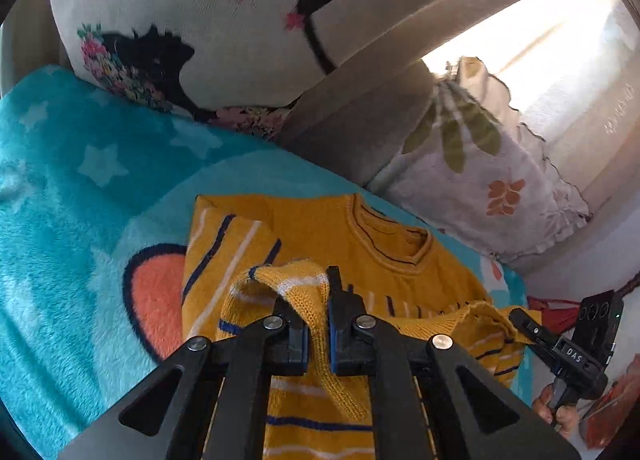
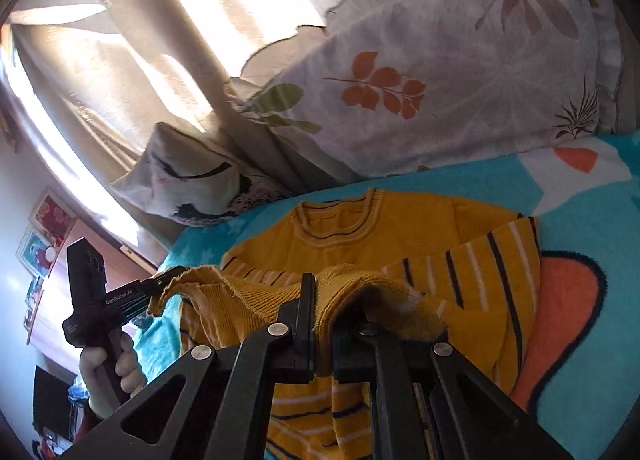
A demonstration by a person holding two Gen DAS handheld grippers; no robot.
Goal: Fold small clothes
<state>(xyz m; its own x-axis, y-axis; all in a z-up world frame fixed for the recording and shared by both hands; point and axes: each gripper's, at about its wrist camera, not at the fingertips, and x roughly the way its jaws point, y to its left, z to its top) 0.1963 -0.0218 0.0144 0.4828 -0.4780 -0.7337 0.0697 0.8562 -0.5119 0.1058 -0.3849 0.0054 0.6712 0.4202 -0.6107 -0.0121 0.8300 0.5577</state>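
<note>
Yellow striped knit sweater [image 1: 360,252] lies centre frame on a turquoise fleece blanket [image 1: 80,200], neckline toward the pillows.

Left gripper [image 1: 318,324]: jaws clamped on a fold of the sweater's hem. Right gripper [image 2: 320,320]: jaws likewise clamped on hem knit, lower centre of its view. Both corners are lifted off the blanket.

Risks, as I judge them: loose knit could slip from either pinch mid-fold; uneven carry would skew the fold line; the folded-in sleeve [image 2: 480,260] at right may flop open.

Lettering: "GenRobot.AI" on the gripper at lower left of the right view; "DAS" on the one at lower right of the left view.
</note>
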